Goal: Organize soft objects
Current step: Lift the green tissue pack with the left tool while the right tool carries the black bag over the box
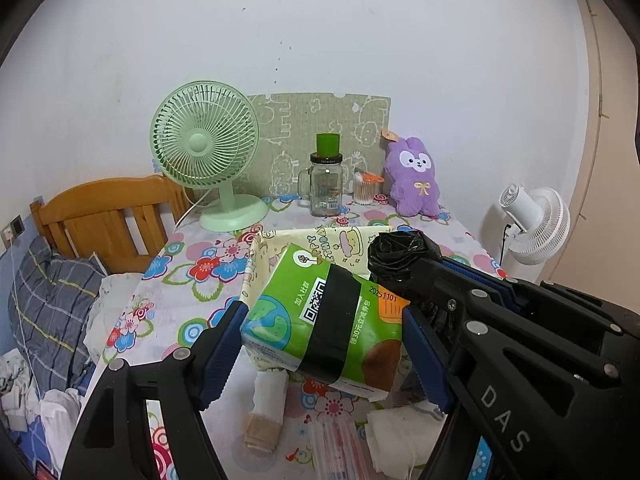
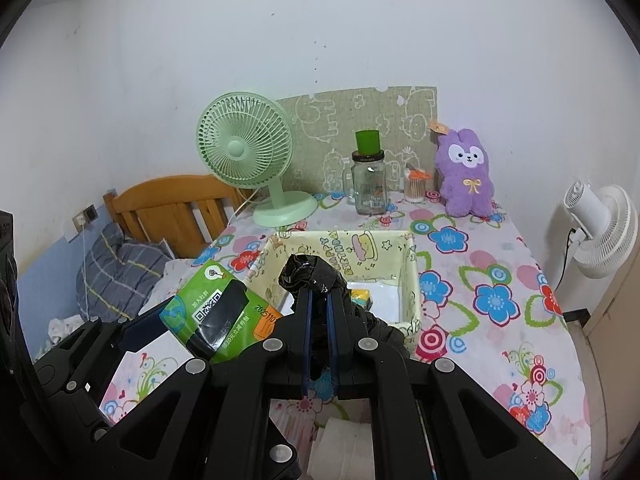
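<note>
My left tongs (image 1: 324,344) pinched the tissue pack (image 1: 326,316) above the bench (image 2: 500,280), beside the box (image 2: 412,280). My right tongs (image 2: 318,300), pressed together, gripped a black bag (image 2: 308,274) over that box.

Green tissue pack (image 1: 324,320), flowered tablecloth (image 1: 192,264), seemingly black bag (image 1: 400,254).

"20251101" is printed on the orange corner of the green plastic tissue pack (image 1: 320,320); "DAS" is marked on the black right gripper (image 1: 404,272) arm at 4 o'clock.
</note>
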Available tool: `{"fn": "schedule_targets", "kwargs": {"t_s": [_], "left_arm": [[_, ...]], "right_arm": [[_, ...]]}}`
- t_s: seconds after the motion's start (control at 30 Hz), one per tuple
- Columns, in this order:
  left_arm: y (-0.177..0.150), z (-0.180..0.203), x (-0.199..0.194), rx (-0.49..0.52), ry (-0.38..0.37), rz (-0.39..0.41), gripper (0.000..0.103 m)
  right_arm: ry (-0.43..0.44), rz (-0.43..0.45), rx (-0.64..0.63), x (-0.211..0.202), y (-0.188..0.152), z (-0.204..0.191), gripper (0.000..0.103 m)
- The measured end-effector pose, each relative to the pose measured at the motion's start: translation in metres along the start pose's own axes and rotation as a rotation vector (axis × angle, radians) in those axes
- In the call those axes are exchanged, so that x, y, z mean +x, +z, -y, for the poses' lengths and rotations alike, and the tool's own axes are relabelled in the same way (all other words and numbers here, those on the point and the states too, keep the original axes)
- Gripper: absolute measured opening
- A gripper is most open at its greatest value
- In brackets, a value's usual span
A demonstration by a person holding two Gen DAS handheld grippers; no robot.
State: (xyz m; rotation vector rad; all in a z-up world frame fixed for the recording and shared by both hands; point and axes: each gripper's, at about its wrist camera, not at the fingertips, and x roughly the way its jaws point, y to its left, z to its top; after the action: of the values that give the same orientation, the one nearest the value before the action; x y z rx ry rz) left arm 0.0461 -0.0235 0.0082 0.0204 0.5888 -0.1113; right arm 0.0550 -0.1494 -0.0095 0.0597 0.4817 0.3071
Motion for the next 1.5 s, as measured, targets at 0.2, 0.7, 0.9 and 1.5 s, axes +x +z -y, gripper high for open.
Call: {"fn": "schedule_targets", "kwargs": {"t_s": [0.2, 0.7, 0.9, 1.5], "left_arm": [[0.009, -0.001, 0.007, -0.001, -0.001, 0.002, 0.079], [0.032, -0.007, 0.042, -0.004, 0.003, 0.005, 0.079], [0.035, -0.008, 0.051, -0.002, 0.005, 0.002, 0.079], [0.036, -0.017, 0.1, -0.021, 0.012, -0.064, 0.079]], "right_arm": [[-0.001, 0.001, 0.001, 0.013, 0.014, 0.004, 0.009], [0.002, 0.002, -0.006, 0.041, 0.033, 0.011, 0.009], [0.003, 0.0, -0.002, 0.051, 0.035, 0.014, 0.009], [0.013, -0.057, 0.019, 0.104, 0.036, 0.023, 0.009]]}}
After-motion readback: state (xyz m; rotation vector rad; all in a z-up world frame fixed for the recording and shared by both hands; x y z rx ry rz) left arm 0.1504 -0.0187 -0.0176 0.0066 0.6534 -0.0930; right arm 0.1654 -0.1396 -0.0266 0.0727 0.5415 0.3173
